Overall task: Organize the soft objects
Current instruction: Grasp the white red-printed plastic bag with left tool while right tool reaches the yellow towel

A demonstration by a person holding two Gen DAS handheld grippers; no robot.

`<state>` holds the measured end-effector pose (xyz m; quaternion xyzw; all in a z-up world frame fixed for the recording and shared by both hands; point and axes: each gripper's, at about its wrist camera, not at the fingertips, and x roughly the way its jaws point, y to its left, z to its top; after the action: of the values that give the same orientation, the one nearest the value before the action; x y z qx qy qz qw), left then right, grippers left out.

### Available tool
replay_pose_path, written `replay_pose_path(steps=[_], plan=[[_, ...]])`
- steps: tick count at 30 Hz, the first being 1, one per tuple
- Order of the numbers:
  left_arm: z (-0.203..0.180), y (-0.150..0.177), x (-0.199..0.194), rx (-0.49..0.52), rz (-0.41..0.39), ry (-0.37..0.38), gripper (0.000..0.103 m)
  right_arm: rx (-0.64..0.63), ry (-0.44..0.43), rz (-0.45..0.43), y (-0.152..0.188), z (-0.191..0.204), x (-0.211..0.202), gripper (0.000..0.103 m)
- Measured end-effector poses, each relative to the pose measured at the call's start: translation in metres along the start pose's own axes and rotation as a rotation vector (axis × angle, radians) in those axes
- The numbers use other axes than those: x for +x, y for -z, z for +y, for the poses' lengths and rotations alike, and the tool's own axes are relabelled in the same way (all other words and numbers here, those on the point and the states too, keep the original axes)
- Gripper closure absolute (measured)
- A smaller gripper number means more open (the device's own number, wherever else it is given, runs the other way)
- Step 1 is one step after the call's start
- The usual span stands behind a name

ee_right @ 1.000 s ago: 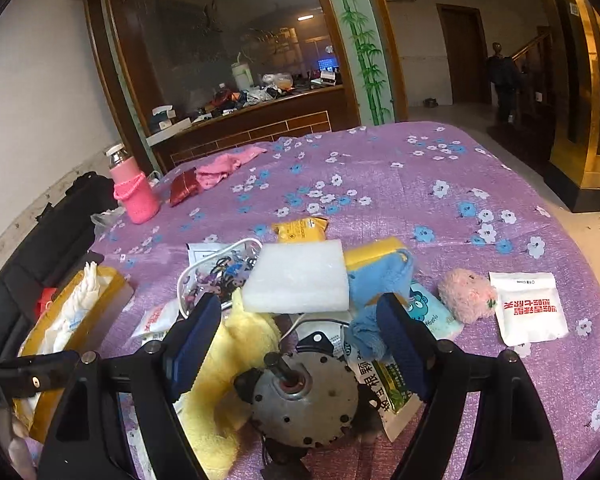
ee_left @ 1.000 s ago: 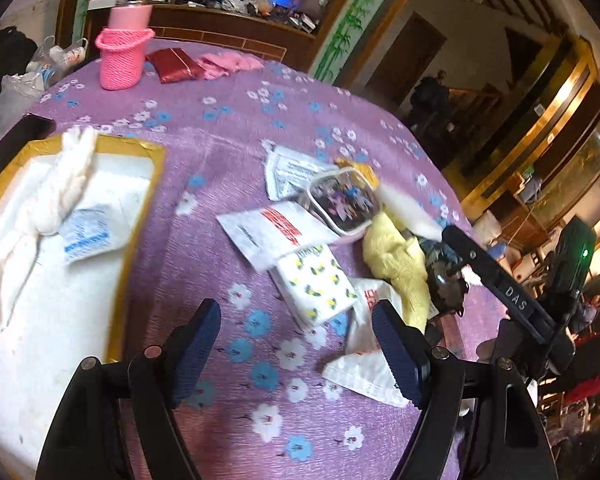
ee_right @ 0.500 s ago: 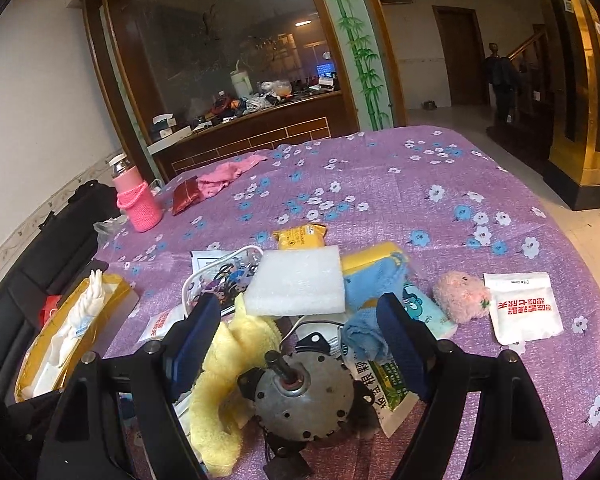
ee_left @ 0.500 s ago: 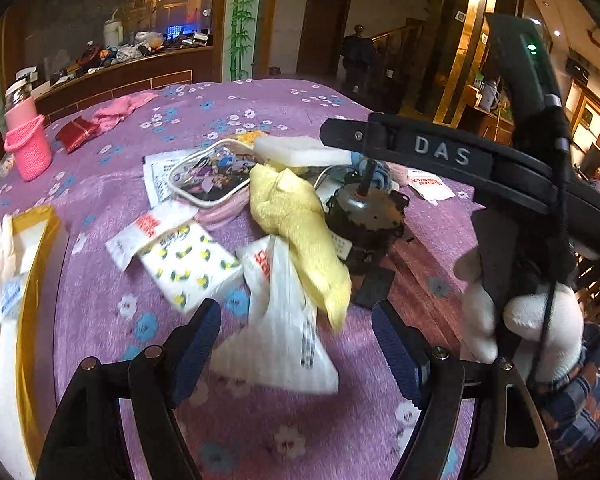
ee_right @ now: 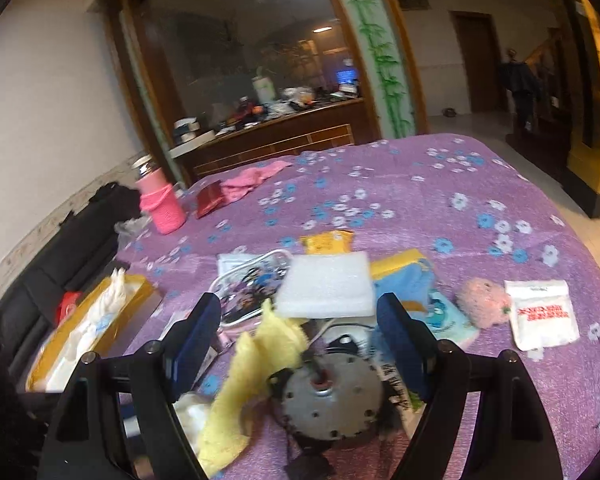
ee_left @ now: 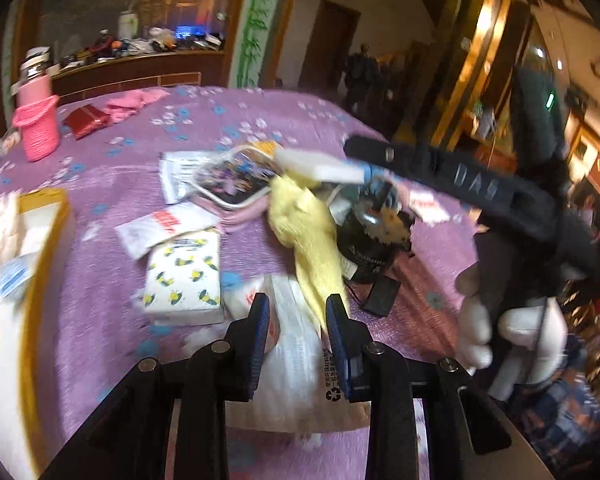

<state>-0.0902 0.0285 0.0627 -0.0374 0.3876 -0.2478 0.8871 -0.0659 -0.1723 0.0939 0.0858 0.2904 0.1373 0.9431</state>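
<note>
Our left claw [ee_left: 296, 322] is narrowed, its pads close around the lower end of the yellow cloth [ee_left: 308, 236], which trails away ahead of it over a white packet [ee_left: 300, 364]; we cannot tell whether the pads actually pinch it. Our right claw [ee_right: 300, 338] stands wide, above a grey motor [ee_right: 332, 400]. Ahead of it lie a white foam pad [ee_right: 326, 290] and, to its right, a pink fluffy ball [ee_right: 482, 306].

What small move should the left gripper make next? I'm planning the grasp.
Probably close the last bit onto the yellow cloth. The left gripper has its jaws narrowed around the cloth's lower tip, above a white packet, though blur hides whether they already pinch it.
</note>
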Motion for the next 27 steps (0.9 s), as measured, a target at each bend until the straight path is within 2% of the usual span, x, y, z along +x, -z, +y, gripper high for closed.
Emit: replay_pose_path(steps=[1,2,3,5,8,11,13,15,16,17,20,21,23,24,27], plan=[[0.006,0.003,-0.011,-0.022,-0.017,0.006,0.074,-0.021,0.002,0.006,0.001,0.005,0.001,0.024],[0.009,0.004,-0.018,-0.035,-0.026,0.01,0.089,-0.043,0.004,0.012,0.003,0.01,0.003,0.024],[0.015,0.007,-0.026,-0.055,-0.037,0.019,0.092,-0.059,0.003,0.015,0.004,0.014,0.003,0.024],[0.024,0.011,-0.041,-0.088,-0.059,0.033,0.091,-0.069,-0.003,0.008,0.004,0.021,0.0,0.024],[0.037,0.016,-0.061,-0.11,-0.092,0.029,0.091,-0.055,-0.057,0.02,0.002,0.034,-0.006,0.024],[0.046,0.022,-0.064,-0.112,-0.068,0.032,0.091,-0.066,-0.105,0.082,0.006,0.054,-0.006,0.024],[0.041,0.028,-0.06,-0.08,-0.035,0.041,0.08,-0.051,-0.15,0.149,0.011,0.063,-0.002,0.024],[0.029,0.033,-0.052,-0.034,0.01,0.037,0.031,-0.031,-0.177,0.2,0.018,0.067,0.001,0.024],[0.021,0.035,-0.046,-0.01,0.014,0.026,0.025,-0.014,-0.191,0.224,0.022,0.066,0.002,0.024],[0.017,0.036,-0.043,0.006,0.008,0.017,0.024,0.004,-0.202,0.247,0.024,0.065,0.004,0.024],[-0.003,0.033,-0.016,0.089,0.027,-0.029,0.024,0.042,-0.184,0.291,0.028,0.062,0.012,0.024],[-0.008,0.032,-0.003,0.104,0.047,-0.053,0.034,0.039,-0.161,0.3,0.028,0.062,0.015,0.024],[-0.008,0.034,0.02,0.099,0.112,-0.077,0.068,0.028,-0.115,0.32,0.028,0.063,0.024,0.024],[-0.005,0.035,0.024,0.08,0.123,-0.058,0.069,0.018,-0.091,0.327,0.027,0.064,0.028,0.024],[0.009,0.036,0.005,0.005,0.082,-0.005,0.069,-0.024,-0.003,0.339,0.026,0.068,0.041,0.024]])
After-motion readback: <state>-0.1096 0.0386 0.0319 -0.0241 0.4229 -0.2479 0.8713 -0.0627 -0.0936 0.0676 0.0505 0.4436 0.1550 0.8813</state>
